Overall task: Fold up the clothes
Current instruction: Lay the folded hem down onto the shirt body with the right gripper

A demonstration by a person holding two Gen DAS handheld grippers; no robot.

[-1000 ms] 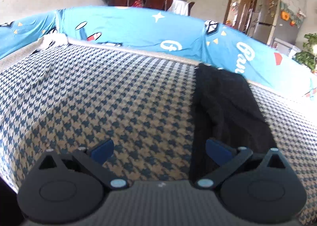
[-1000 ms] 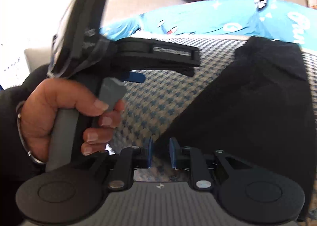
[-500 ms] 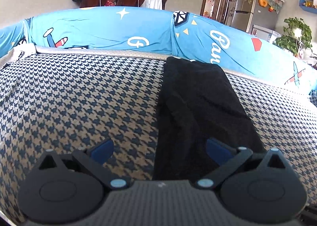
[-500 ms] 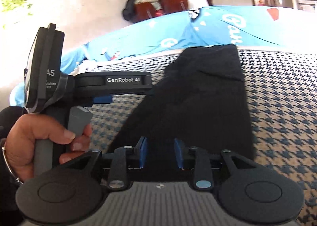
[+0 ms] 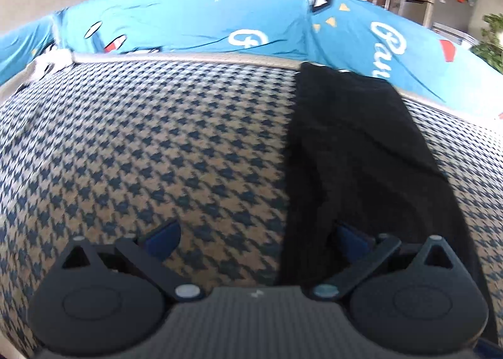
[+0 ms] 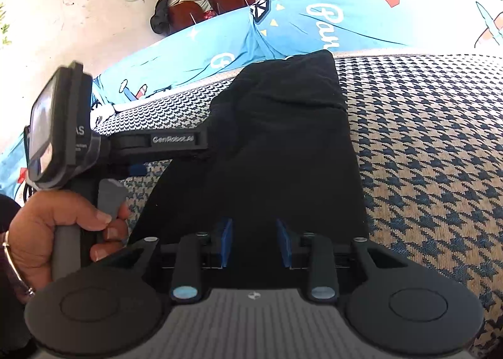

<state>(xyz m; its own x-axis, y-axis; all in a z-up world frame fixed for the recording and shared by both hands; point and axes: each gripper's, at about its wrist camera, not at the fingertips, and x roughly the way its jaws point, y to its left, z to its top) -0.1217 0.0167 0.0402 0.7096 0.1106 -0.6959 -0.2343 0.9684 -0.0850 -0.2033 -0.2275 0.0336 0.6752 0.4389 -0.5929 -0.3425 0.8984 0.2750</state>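
The black garment [image 6: 276,145] lies as a long strip on the houndstooth sofa seat [image 5: 141,145], so the left tool [image 5: 256,238] gapes wide over its near edge while the right tool [image 6: 254,241], narrowly parted and empty, hovers above its near end.

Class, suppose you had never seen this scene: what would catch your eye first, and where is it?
A long black garment lies flat on the houndstooth cover, running away toward the bright blue cartoon-print cushions at the back. In the right wrist view the left tool, gripped by a hand, reaches in beside the garment's edge.
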